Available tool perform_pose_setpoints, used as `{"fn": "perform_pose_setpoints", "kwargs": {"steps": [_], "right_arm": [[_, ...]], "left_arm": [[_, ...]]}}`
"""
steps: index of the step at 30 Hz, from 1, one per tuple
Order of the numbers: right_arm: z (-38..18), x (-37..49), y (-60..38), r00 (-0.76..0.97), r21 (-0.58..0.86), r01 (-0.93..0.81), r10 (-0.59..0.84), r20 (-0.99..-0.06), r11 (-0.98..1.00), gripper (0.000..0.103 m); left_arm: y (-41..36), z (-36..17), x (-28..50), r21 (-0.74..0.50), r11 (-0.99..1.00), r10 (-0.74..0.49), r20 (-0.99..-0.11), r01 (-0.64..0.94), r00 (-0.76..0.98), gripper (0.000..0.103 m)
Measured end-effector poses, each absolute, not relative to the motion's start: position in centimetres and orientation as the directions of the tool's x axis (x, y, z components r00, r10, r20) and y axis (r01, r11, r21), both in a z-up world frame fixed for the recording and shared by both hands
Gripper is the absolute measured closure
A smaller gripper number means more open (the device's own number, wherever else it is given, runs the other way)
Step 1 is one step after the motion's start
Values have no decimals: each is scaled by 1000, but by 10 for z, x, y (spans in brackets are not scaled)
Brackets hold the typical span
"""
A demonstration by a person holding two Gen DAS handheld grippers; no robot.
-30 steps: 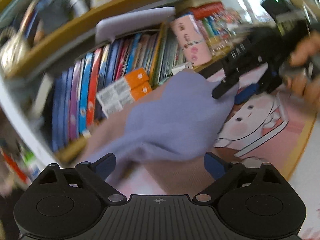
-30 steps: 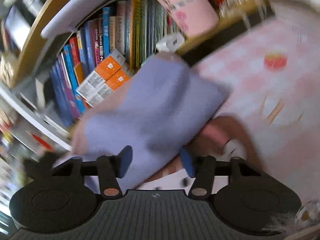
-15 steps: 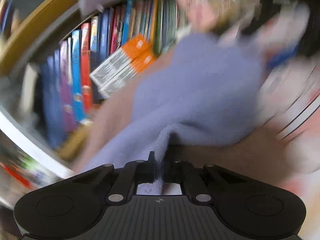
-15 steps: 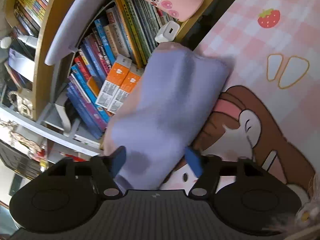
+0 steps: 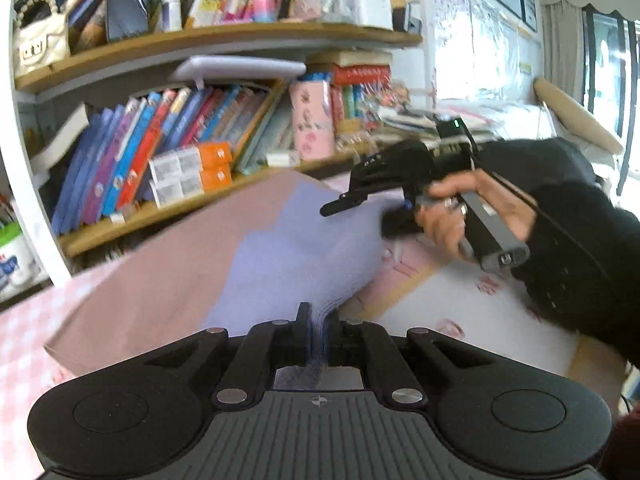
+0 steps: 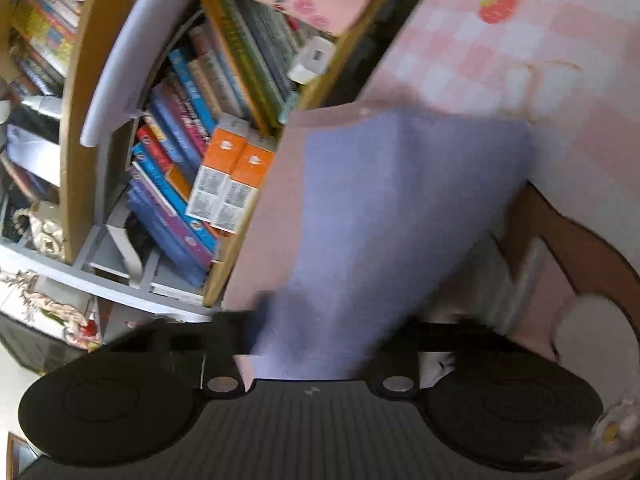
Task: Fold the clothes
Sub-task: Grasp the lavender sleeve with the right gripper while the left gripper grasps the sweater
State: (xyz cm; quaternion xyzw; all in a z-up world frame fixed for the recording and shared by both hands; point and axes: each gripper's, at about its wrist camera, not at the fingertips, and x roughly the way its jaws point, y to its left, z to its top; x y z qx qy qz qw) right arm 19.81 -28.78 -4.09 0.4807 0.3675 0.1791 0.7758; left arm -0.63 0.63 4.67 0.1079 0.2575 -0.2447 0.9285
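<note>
A lavender and mauve-pink garment (image 5: 280,248) lies partly lifted over the pink cartoon table mat (image 5: 460,304). My left gripper (image 5: 318,332) is shut on its near lavender edge. In the left wrist view my right gripper (image 5: 394,208), held by a hand in a black sleeve, is at the garment's far right edge. In the right wrist view the garment (image 6: 380,208) fills the middle and drapes over my right gripper (image 6: 320,344), hiding its fingertips, so I cannot tell how its jaws stand.
A wooden bookshelf (image 5: 160,208) packed with books and orange boxes (image 5: 214,164) stands right behind the garment. A pink pencil case (image 5: 312,124) and a white charger (image 6: 314,58) sit on the shelf. The checked mat with a strawberry print (image 6: 498,4) extends right.
My left gripper closed on the garment's edge and raised it. My right gripper moved in from open beside the cloth until the cloth covers its fingers.
</note>
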Motion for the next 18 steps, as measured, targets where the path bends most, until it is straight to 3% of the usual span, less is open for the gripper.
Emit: {"fn": "perform_pose_setpoints", "kwargs": {"steps": [2, 5, 10, 13, 14, 16, 18], "right_arm": [[-32, 188, -296, 683, 883, 37, 633, -364, 468, 92], [15, 168, -317, 739, 851, -88, 607, -293, 518, 93], [160, 126, -328, 803, 671, -391, 590, -86, 630, 93], [235, 105, -308, 781, 542, -543, 623, 44, 641, 93], [253, 101, -297, 769, 499, -577, 636, 65, 647, 93], [268, 101, -268, 758, 425, -609, 650, 60, 670, 92], [257, 114, -237, 755, 398, -597, 656, -15, 697, 92]], "left_arm": [[4, 41, -14, 0, 837, -459, -542, 547, 704, 99], [-10, 43, -22, -177, 742, -637, -486, 646, 598, 99], [-11, 117, -42, -255, 453, -887, -38, 854, 460, 99], [16, 154, -53, -268, 313, -895, 238, 911, 377, 99], [29, 158, -52, -289, 288, -886, 282, 913, 369, 99], [52, 152, -51, -352, 289, -866, 301, 890, 400, 99], [69, 130, -50, -410, 369, -843, 231, 834, 486, 98]]}}
